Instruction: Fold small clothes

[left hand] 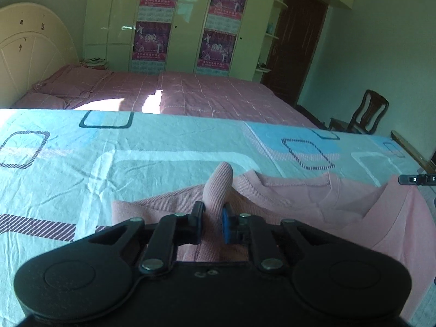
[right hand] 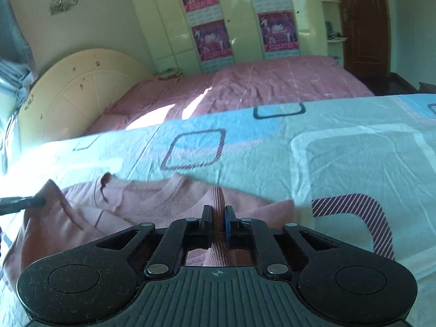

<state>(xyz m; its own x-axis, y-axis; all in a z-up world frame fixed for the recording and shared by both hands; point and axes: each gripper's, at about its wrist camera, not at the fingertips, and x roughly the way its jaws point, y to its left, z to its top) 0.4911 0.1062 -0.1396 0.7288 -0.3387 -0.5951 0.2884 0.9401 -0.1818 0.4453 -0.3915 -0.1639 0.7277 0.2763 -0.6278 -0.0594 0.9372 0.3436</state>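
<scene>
Pink ribbed folds of the small top (left hand: pixel 299 204) are pinched by both the left gripper (left hand: pixel 214 218) and right gripper (right hand: pixel 218 218) on the patterned table (left hand: pixel 136 163); a pink bed (left hand: pixel 204 95) and wardrobe (left hand: pixel 185 21) are seen behind.

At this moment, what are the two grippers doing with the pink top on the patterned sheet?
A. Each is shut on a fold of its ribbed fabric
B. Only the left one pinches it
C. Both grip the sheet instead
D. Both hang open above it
A: the left gripper and the right gripper each have a ridge of the pink top pinched between closed jaws.
</scene>
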